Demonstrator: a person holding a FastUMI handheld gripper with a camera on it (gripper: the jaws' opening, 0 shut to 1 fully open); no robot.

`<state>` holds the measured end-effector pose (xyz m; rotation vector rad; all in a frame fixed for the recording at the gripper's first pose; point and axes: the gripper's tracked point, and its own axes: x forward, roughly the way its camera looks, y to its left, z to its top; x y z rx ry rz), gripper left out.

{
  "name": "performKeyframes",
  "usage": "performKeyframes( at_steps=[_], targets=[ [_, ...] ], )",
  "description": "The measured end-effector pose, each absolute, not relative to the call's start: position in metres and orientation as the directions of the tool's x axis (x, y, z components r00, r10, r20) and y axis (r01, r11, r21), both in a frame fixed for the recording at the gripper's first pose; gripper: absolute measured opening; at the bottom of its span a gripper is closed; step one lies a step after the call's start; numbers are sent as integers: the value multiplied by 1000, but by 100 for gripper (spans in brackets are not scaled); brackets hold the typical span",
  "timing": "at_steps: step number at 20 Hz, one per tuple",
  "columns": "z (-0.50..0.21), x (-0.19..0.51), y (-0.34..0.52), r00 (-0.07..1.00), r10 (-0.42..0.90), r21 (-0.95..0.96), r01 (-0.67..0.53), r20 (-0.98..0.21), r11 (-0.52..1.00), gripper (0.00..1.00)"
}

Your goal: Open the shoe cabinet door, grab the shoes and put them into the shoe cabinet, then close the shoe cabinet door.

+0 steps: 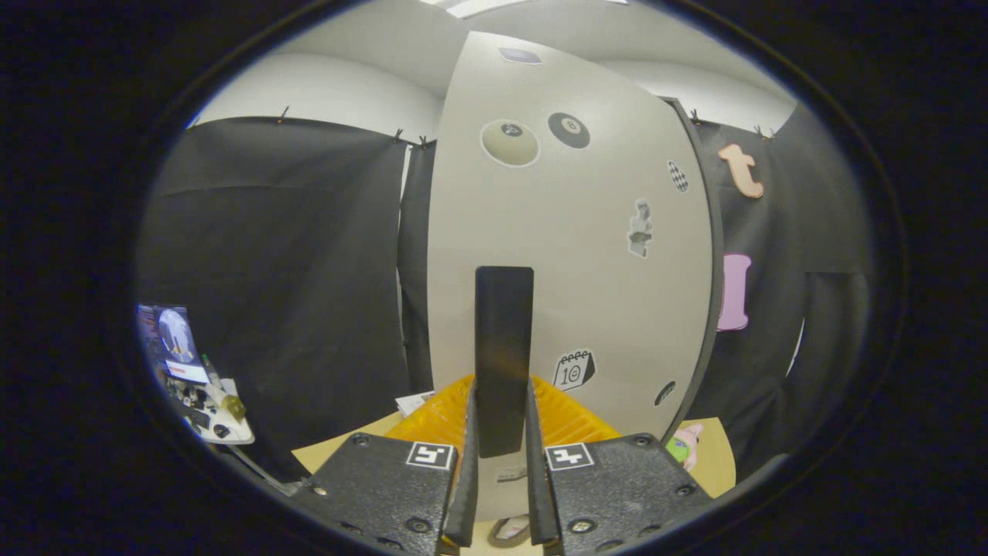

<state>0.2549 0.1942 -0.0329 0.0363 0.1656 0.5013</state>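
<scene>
Black cloth wall [293,255] on the far left, hung from clips along its top edge. Low beside it a small white side desk [220,428] with a lit screen [176,340] and some small clutter on it, too small to make out.

Tan desk [340,448] shows past the left finger. On it an orange ribbed mat [440,417], partly covered by the claw, with a bit of white paper [413,401] at the mat's left edge.

Centre: the shoe cabinet door [571,255], pale grey panel with a dark edge down its right side, standing just ahead of the claw. Stickers on it: two billiard balls [532,137] near the top, a small figure at mid height, a calendar icon [573,369] low down.

Dark flat vertical handle [503,355] on the door runs straight down into the claw [502,479]. Both fingers are pressed against the handle's sides, so the claw is closed on the handle.

Right of the door: more black cloth. A green and pink toy or sticker [683,446] lies on the tan desk by the right finger.
</scene>
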Motion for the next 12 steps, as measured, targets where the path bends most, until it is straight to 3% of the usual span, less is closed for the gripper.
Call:
performKeyframes(
  at_steps=[12],
  targets=[
    [-35,252,160,917,375,40,-373,-138,927,30]
  ],
)
